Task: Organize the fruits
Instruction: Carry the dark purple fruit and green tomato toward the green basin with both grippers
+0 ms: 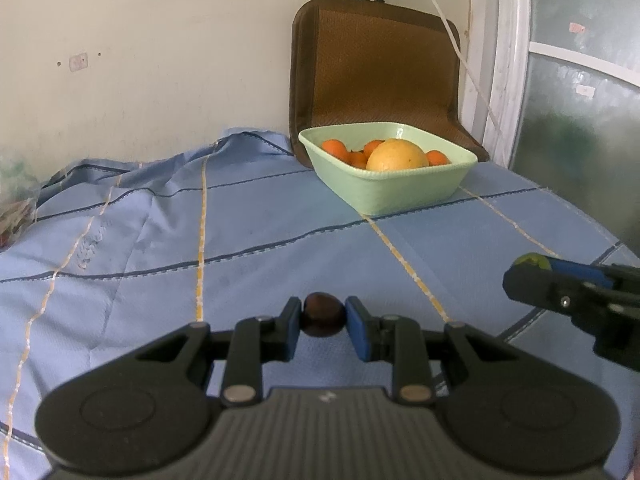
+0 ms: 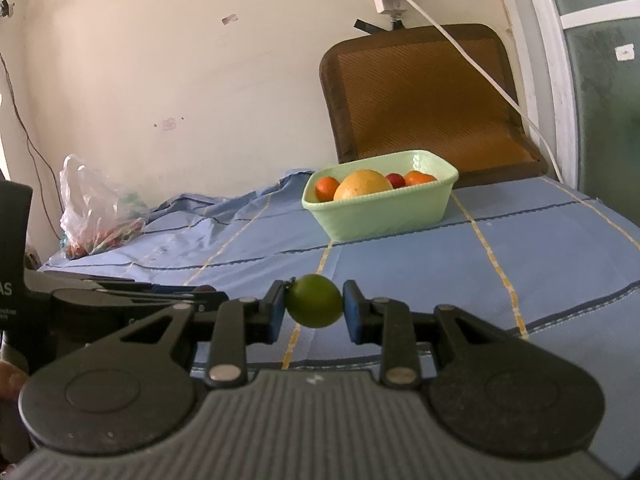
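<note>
both tongs holding small fruits in front of the green bowl

the left tongs (image 1: 323, 316) are gripping a small dark brown-red fruit (image 1: 323, 315), its blue pads pressing on either side of it. the fruit is sitting at the very tips, above the blue striped cloth (image 1: 160, 240) that is covering the tabletop. the right tongs (image 2: 314, 307) are clamping a round green fruit (image 2: 314, 301) the same way, between the two blue pads. in the left wrist view the right tongs are showing at the right edge with a bit of the green fruit peeking over the near finger.

well ahead of both, a pale green bowl (image 2: 384, 216) is resting on the cloth near the wall. inside it a large yellow-orange citrus (image 2: 362, 185) is lying in the middle, with small orange fruits (image 2: 327, 188) beside it and one small red fruit (image 2: 395, 180) behind it. a brown cushion (image 2: 424, 96) is leaning against the wall just behind the bowl, and a white cable (image 2: 472, 64) is hanging across it. at the far left a clear plastic bag (image 2: 96, 208) is sitting on the rumpled edge of the cloth.
</note>
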The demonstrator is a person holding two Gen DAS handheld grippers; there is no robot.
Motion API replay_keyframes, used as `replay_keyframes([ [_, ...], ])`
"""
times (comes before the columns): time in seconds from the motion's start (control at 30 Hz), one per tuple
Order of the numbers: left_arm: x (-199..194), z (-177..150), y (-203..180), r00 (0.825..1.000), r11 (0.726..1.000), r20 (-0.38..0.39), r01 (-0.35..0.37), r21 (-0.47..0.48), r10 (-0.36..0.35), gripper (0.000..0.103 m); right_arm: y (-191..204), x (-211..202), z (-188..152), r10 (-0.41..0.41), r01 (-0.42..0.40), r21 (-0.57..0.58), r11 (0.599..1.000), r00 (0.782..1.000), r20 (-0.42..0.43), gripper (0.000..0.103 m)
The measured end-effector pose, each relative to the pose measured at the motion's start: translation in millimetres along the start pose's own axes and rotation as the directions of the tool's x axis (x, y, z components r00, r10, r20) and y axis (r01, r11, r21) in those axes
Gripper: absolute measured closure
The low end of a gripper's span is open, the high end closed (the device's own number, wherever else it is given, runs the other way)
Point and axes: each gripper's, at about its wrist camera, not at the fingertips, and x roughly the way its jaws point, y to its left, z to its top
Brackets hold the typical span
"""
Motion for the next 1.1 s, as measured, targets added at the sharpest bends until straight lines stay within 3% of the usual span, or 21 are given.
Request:
replay_keyframes([
  [1.1, 5.6, 11.3, -2.8, 1.0, 1.0, 0.005, 0.016, 0.019, -0.016, 0.078, -5.0, 5.0, 3.6, -0.005, 0.004, 0.011, 1.0, 1.0, 0.021, 0.07],
])
